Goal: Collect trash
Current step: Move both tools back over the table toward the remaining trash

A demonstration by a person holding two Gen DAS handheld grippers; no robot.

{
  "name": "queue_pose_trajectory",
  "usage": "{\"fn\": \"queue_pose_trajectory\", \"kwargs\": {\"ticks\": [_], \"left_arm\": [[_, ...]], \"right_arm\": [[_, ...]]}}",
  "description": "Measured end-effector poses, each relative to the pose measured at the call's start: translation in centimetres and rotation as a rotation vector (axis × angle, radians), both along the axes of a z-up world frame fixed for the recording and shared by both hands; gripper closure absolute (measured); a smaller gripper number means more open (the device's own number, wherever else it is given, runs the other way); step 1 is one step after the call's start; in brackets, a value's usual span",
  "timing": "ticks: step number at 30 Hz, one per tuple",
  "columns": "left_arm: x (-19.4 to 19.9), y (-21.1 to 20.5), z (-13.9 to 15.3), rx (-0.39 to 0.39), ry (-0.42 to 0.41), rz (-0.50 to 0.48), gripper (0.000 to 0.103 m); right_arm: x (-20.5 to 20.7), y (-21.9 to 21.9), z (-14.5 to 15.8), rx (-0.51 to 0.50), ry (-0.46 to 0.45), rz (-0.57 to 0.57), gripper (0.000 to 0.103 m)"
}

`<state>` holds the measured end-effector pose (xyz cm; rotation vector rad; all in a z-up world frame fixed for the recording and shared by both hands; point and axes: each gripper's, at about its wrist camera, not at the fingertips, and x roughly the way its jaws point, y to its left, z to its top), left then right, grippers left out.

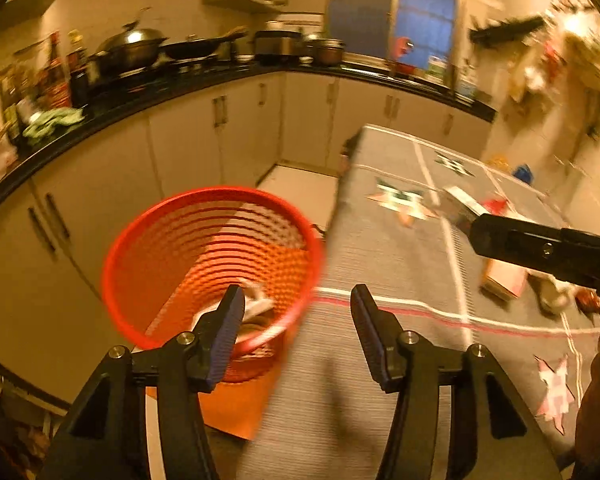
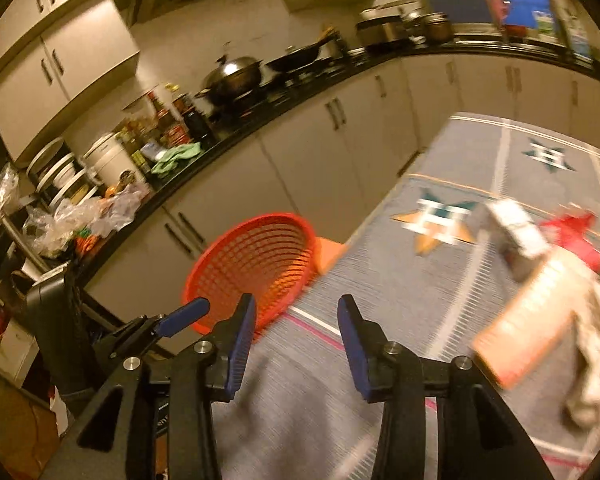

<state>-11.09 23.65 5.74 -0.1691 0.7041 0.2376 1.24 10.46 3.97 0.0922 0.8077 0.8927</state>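
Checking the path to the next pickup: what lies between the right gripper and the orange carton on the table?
Only bare grey tablecloth with stripe lines lies between the right gripper and the orange carton; the right wrist view shows it.

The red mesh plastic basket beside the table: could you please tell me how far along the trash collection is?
Done: some pale scraps already lie in the red mesh plastic basket. In hand: nothing; the left gripper and right gripper both stand open and empty. Left: on the grey patterned tablecloth a white carton, an orange-pink flat box, a red wrapper and crumpled pale paper still wait.
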Motion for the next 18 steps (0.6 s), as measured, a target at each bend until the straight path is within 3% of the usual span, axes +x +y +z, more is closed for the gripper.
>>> {"fn": "queue_pose_trajectory", "kwargs": {"ticks": [8, 18], "left_arm": [[1.8, -7.1, -0.2, -0.001, 0.023, -0.146, 0.044], [3.3, -14.6, -0.8, 0.049, 0.056, -0.317, 0.038]], "right_arm": [[-0.4, -11.0, -1.3, 0.066, 0.046, -0.169, 0.057], [-0.8, -22.7, -2.4, 0.067, 0.071, -0.414, 0.057]]}}
